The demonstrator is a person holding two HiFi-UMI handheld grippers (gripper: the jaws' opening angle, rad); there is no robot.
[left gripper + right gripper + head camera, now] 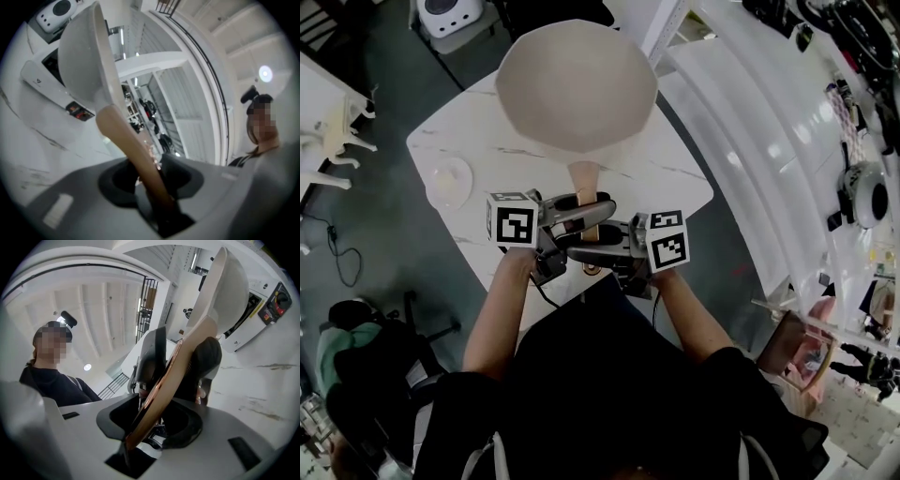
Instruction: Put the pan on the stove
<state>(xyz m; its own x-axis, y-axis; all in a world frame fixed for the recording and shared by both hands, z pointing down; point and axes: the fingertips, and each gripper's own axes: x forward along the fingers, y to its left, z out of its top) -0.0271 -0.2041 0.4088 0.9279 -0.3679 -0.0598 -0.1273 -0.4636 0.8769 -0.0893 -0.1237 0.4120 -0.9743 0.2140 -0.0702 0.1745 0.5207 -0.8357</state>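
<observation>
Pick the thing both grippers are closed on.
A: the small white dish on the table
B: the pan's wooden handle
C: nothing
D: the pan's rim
B: each gripper view shows the wooden handle passing between that gripper's jaws, and in the head view the left gripper and right gripper meet on it just below the pan.

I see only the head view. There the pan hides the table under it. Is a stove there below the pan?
Observer: Yes. The right gripper view shows a white stove with a black knob, close behind the underside of the pan. I cannot tell if they touch.
Operator: Is the handle really inside the left tool?
Observer: Yes. The left gripper view shows the brown handle running down between the jaws of the left tool, which are closed on it.
</observation>
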